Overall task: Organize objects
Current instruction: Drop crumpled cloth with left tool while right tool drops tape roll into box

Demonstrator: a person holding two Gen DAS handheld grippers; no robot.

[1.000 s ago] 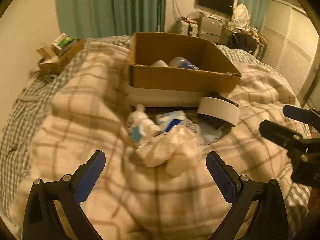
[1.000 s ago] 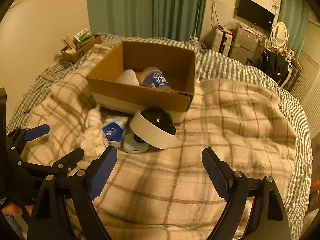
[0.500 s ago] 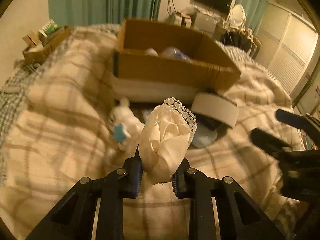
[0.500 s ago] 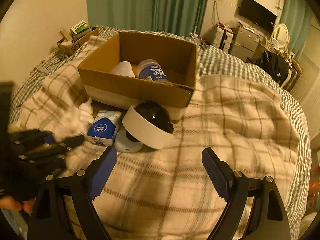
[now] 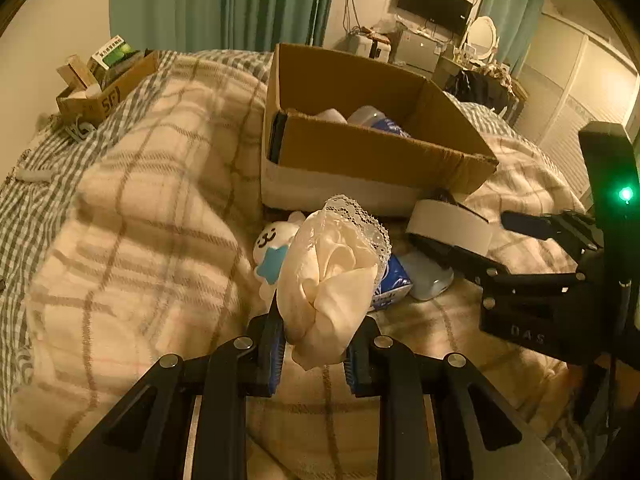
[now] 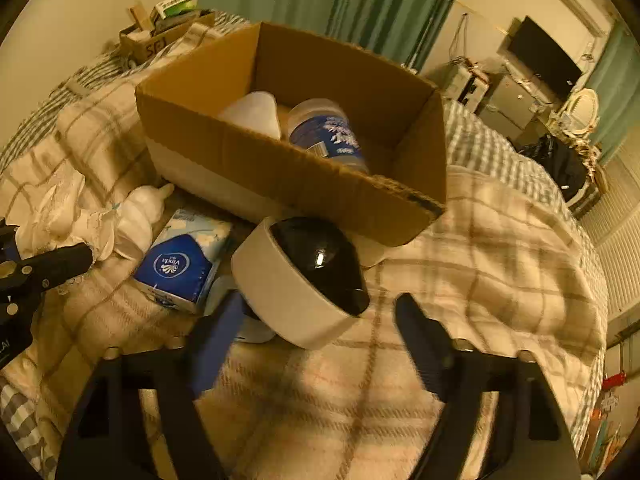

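My left gripper (image 5: 314, 346) is shut on a cream lace-trimmed cloth (image 5: 334, 276), held just above the plaid blanket. The cloth also shows in the right wrist view (image 6: 60, 216). My right gripper (image 6: 316, 328) is open, its fingers either side of a white-and-black dome device (image 6: 304, 276), also seen in the left wrist view (image 5: 450, 228). A cardboard box (image 6: 292, 176) behind it holds a blue-labelled jar (image 6: 328, 136) and a white object (image 6: 256, 114). A blue tissue pack (image 6: 182, 258) and a white plush toy (image 5: 272, 248) lie in front of the box.
The plaid blanket (image 5: 140, 208) covers a bed with a checked sheet (image 5: 28, 200). A small carton of packets (image 5: 104, 80) sits at the far left corner. Green curtains, a TV and furniture stand behind the bed.
My left gripper closed on the cream cloth and lifted it off the blanket. My right gripper moved forward, its open fingers now around the dome device.
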